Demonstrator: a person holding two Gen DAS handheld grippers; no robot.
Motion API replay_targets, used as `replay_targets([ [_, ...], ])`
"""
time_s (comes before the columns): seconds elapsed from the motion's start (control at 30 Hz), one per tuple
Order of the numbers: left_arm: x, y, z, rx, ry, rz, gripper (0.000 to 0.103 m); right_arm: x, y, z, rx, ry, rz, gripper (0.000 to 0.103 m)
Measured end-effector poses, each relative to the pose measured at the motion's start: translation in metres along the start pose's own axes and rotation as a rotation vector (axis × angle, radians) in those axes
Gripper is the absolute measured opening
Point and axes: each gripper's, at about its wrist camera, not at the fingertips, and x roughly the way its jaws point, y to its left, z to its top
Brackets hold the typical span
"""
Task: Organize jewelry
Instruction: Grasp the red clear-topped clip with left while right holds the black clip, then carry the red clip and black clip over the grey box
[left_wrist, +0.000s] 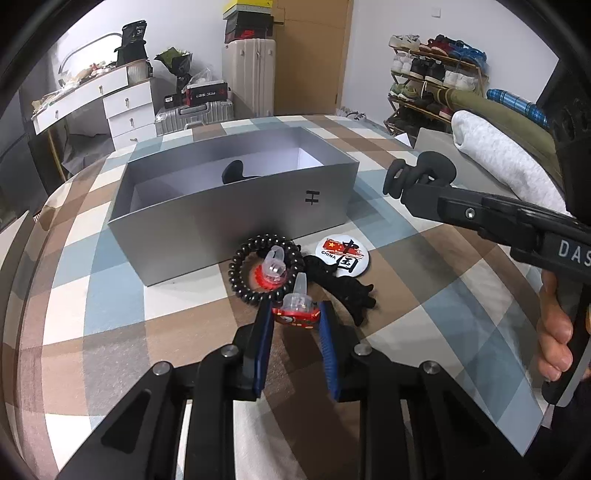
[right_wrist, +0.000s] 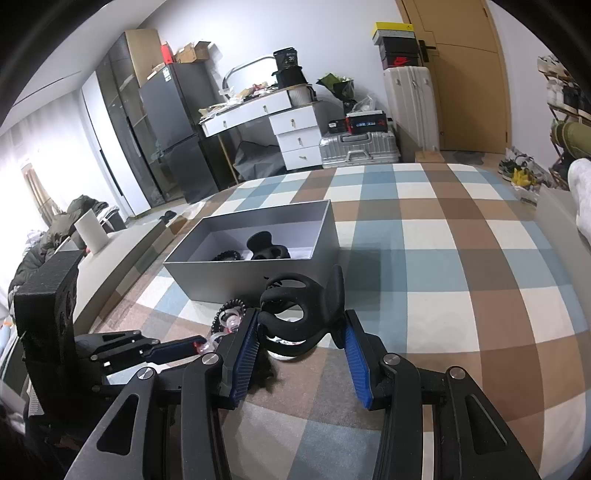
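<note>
A grey open box stands on the checked cloth; it shows in the right wrist view with a black claw clip and a black coil tie inside. My left gripper is shut on a red-and-clear toy ring in front of the box. A second clear ring sits inside a black spiral hair tie. My right gripper is shut on a black hair claw clip, held above the cloth right of the box; the clip also shows in the left wrist view.
A round China badge and a black scrunchie lie beside the rings. A white folded cloth and a grey lid lie at the far right. The bed's edge runs along the left.
</note>
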Motion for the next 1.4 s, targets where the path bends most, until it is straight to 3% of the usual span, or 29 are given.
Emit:
replay_targets([
  [0.23,-0.009,0.006,0.007,-0.021,-0.067,-0.018,0.019,0.002,0.004,-0.001,-0.010,0.004,0.003,0.043],
  [0.67,-0.013,0.025,0.027,-0.071,-0.183,0.037,0.019,0.007,0.006,-0.004,-0.015,0.012,0.010,0.043],
  [0.8,-0.011,0.035,0.028,-0.105,-0.245,0.003,0.019,0.008,0.007,-0.005,-0.011,0.016,0.014,0.043],
  [1.17,-0.013,0.044,0.029,-0.124,-0.259,0.040,0.019,0.018,0.015,-0.005,-0.028,0.026,0.024,0.043],
  [1.4,-0.012,0.048,0.047,-0.096,-0.270,0.059,0.019,0.015,0.025,0.011,-0.057,-0.020,0.026,0.043],
])
